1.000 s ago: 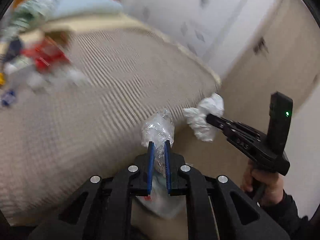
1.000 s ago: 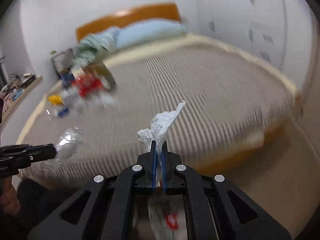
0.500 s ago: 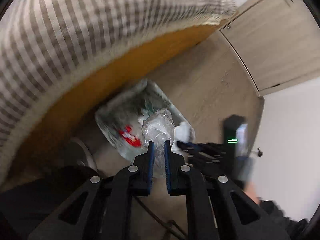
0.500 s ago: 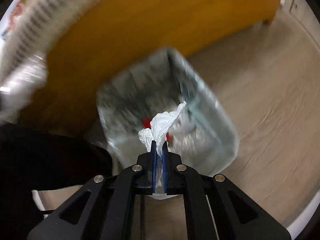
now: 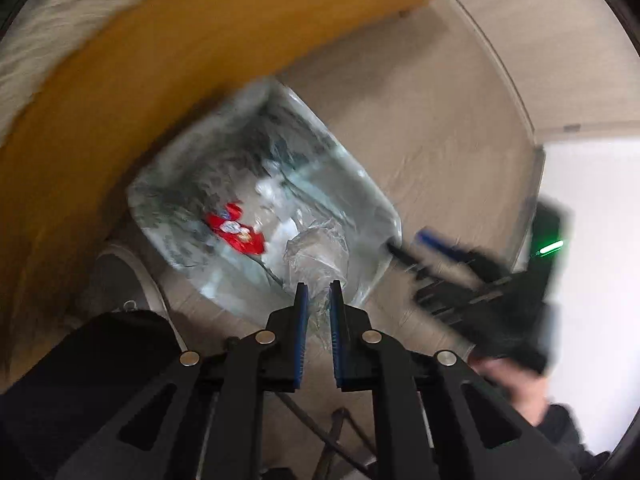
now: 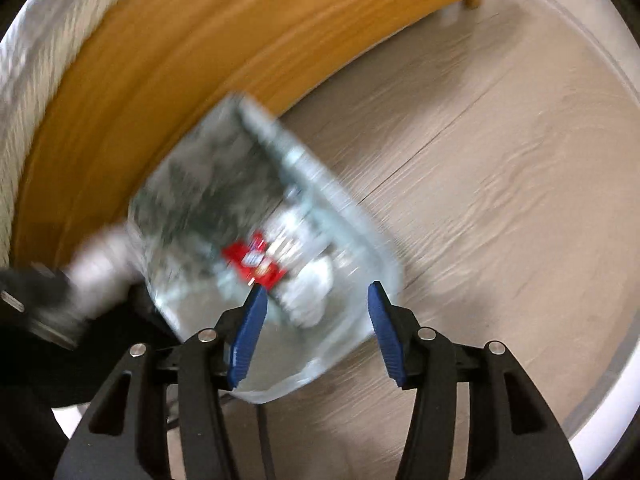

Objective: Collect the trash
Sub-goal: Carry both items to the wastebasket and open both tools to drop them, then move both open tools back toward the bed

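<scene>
On a pale wood-grain plank floor [image 6: 500, 152] at the foot of an orange-brown wooden bed frame [image 6: 224, 40], a clear plastic bin lined with a see-through bag [image 5: 360, 184] stands open beneath two hand-held grippers, both pointing steeply down. The left gripper [image 5: 318, 304], black with blue pads, is clamped narrowly on a crumpled wad of clear plastic wrap [image 5: 316, 252], held over the bin's near rim. The right gripper [image 6: 314, 300] has just been opening; its jaws now stand wide apart with nothing between them. Just beyond them, inside the bin, lies a crumpled white tissue [image 6: 310, 292], touching a red snack wrapper [image 6: 254, 262] and other pale litter that is too blurred to tell apart. A striped bedcover [image 5: 44, 52] hangs over the frame at far left. To the right in the left wrist view, a light wooden door [image 5: 560, 52] meets a white wall [image 5: 592, 272], and a hand in a dark sleeve [image 5: 516, 384] grips the other tool's handle. A grey shoe [image 5: 128, 276] rests on the floor left of the bin. Both views are smeared by motion.
</scene>
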`<state>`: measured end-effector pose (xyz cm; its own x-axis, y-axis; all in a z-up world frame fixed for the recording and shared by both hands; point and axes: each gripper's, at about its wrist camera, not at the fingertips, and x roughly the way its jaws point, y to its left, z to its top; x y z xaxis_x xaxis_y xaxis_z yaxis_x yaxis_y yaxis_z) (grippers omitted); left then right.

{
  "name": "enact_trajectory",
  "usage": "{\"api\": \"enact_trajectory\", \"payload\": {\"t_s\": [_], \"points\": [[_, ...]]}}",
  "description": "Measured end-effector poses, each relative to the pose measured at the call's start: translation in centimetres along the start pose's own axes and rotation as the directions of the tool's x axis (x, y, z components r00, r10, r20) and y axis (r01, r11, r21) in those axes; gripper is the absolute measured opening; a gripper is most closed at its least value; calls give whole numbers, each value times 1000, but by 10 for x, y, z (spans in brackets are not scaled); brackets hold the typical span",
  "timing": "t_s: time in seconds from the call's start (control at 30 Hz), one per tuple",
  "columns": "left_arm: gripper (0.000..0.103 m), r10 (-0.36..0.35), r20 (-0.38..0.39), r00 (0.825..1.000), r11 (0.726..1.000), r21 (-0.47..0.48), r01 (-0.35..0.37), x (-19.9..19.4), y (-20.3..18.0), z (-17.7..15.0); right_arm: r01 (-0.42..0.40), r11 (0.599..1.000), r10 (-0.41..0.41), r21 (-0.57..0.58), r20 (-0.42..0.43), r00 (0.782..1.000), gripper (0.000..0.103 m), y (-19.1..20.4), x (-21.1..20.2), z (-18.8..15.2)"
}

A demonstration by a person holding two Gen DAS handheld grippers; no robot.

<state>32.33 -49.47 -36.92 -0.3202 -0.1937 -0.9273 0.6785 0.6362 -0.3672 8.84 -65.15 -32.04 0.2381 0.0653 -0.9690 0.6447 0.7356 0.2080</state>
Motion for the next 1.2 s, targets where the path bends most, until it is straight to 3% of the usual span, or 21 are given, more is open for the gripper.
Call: {"api": "enact_trajectory", "payload": {"t_s": [0.07,0.13,0.17,0.2,0.3,0.5,0.63,0.8,0.9,1.0,1.1,1.2], "points": [[11,-38,-23,999,999,11,38,14,-12,7,14,1000,-15,21,35,999,55,-13,-15,6],[42,-61,-50,997,998,-9,61,34,-20,13,29,999,-31,31,57,998,57,-24,-27,10],[80,-56,-64,996,998,-26,55,43,-20,15,36,999,-38,30,64,997,58,-27,-30,11],[89,-52,-71,996,998,-38,49,48,-20,15,43,999,-45,29,65,997,58,-27,-31,11],[89,-53,-89,995,997,-59,48,49,-15,14,39,999,-40,31,59,997,58,-26,-29,7],[89,-9,-11,1000,989,-148,8,21,8,15,29,999,-29,-17,26,999,58,-6,-23,2],[89,39,59,997,989,-142,-31,-8,10,5,41,998,-40,-57,28,999,58,8,-24,1],[89,-31,160,987,989,-140,54,-44,11,-9,65,995,-62,-80,41,997,58,15,-33,7],[89,-21,229,973,987,-150,56,-61,14,-13,85,991,-78,-106,70,994,58,24,-46,14],[89,-51,308,950,987,-131,95,-89,12,-18,136,978,-117,-155,128,985,58,37,-65,26],[89,-82,423,903,989,-77,126,-133,14,-28,168,967,-129,-190,200,971,58,54,-92,42],[89,-57,552,832,991,-68,113,-184,33,-40,162,960,-93,-230,284,954,60,80,-121,61]]}}
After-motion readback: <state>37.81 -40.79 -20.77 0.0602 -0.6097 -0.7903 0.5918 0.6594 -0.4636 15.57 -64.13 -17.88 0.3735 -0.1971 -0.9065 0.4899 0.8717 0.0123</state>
